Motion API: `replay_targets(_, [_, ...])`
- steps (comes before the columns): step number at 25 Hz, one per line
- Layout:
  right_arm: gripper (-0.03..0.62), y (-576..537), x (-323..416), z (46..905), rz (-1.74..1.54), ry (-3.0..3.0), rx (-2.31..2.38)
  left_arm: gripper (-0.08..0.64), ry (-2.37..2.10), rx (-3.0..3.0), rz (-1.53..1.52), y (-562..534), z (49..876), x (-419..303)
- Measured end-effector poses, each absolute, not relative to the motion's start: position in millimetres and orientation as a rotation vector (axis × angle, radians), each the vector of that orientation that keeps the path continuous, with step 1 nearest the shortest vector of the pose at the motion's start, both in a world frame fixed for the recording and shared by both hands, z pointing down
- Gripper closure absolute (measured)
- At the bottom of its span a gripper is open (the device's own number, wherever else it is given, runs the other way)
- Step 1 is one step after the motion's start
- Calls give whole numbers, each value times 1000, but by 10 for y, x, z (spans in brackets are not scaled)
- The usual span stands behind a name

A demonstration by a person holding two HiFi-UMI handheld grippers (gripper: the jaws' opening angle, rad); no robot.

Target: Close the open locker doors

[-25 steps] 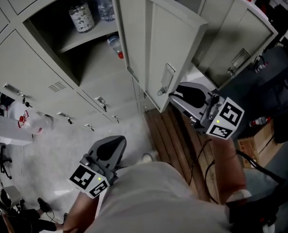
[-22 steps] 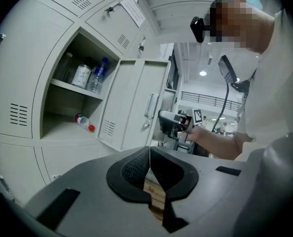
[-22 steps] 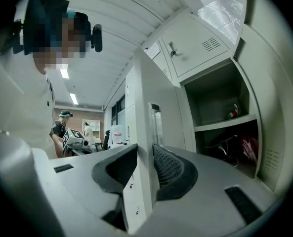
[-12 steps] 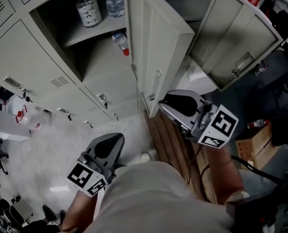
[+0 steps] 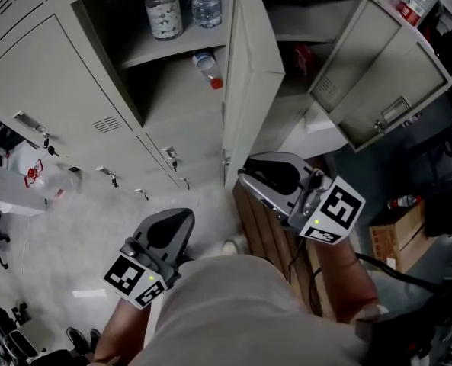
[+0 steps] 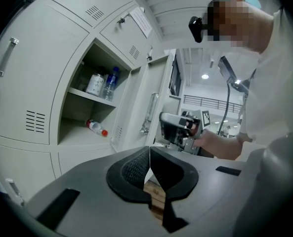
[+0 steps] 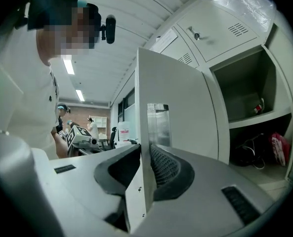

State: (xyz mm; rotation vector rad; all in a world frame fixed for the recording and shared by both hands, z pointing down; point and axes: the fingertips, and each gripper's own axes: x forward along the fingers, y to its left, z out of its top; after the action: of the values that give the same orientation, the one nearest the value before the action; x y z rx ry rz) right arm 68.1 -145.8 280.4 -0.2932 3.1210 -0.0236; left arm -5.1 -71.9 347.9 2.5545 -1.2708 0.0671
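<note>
**A:** What's at the far left?

**B:** A row of closed lockers [image 5: 58,90]. Low down is the left gripper [image 5: 167,237], with its jaws pressed together and nothing in them. It hangs well apart from every door.

**A:** And next along?

**B:** An open compartment [image 5: 126,82]. A jar [image 5: 164,15] and a water bottle [image 5: 206,6] stand on its shelf. Below the shelf, a red-capped bottle [image 5: 208,69] lies on its side.

**A:** Where's the door that needs closing?

**B:** The locker door [image 5: 248,75] is just right of that compartment. It's swung out, with its free edge towards the person.

**A:** Is anything on it?

**B:** Yes, the right gripper [image 5: 267,175] is at that free edge. Its jaws have just been closing, and now they're narrow. The door's edge sits between them with a pad against each face. The metal handle [image 7: 158,127] shows just above the jaws.

**A:** What's farther right?

**B:** A second locker door [image 5: 386,75] also stands open, well apart from both grippers. There's a cardboard box [image 5: 389,239] on the floor below it.
</note>
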Motion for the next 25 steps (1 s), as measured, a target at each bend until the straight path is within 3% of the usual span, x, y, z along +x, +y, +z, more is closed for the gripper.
replay_targets(25, [545,-1522,-520,2784,14,3151,-365,548,-1250,2573,32,-738,3411,-1150])
